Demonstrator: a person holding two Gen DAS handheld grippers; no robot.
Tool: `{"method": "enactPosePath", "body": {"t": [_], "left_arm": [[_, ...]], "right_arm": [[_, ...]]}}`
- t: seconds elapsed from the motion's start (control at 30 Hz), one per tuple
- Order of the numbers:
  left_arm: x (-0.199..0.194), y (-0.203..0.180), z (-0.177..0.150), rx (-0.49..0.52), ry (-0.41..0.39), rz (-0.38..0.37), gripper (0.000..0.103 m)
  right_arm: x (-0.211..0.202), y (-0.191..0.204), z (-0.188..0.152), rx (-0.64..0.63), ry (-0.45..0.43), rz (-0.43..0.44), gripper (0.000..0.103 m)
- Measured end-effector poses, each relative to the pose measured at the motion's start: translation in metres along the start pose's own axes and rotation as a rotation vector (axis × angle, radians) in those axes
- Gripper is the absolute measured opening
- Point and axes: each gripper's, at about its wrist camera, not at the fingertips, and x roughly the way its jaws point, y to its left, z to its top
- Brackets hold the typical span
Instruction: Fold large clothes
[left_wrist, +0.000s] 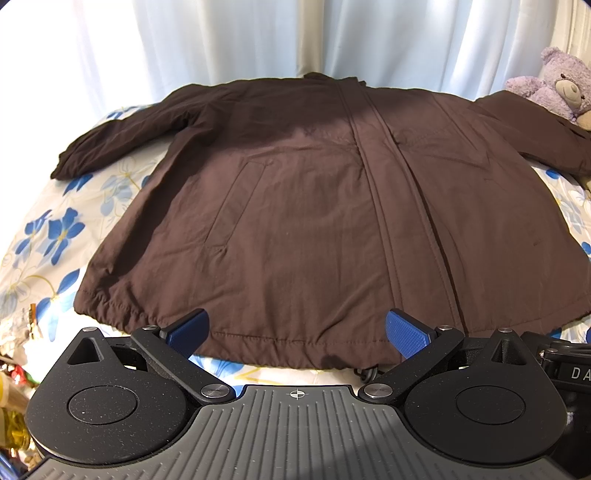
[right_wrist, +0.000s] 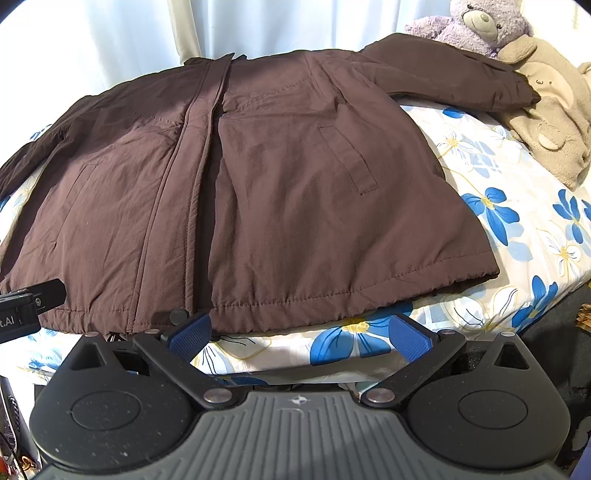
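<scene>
A dark brown jacket (left_wrist: 295, 206) lies spread flat, front up, on a bed, sleeves out to both sides, hem toward me. It also shows in the right wrist view (right_wrist: 258, 184). My left gripper (left_wrist: 295, 330) is open and empty, its blue pads just above the middle of the hem. My right gripper (right_wrist: 297, 334) is open and empty, hovering at the hem's right half over the sheet. The left sleeve (left_wrist: 122, 136) and right sleeve (right_wrist: 454, 77) lie unfolded.
The bed has a white sheet with blue flowers (right_wrist: 517, 221). A purple teddy bear (right_wrist: 476, 22) and a beige plush toy (right_wrist: 554, 110) lie by the right sleeve. White curtains (left_wrist: 258, 33) hang behind. The bed's right edge (right_wrist: 554, 295) drops off near my right gripper.
</scene>
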Motion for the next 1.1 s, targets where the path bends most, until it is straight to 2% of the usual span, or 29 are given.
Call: {"method": "enactPosePath", "body": {"t": [1.1], "left_arm": [[0.0050, -0.0002, -0.0028, 0.002, 0.010, -0.001, 0.103]], "right_arm": [[-0.0008, -0.0032, 0.0005, 0.039, -0.006, 0.026, 0.102]]}}
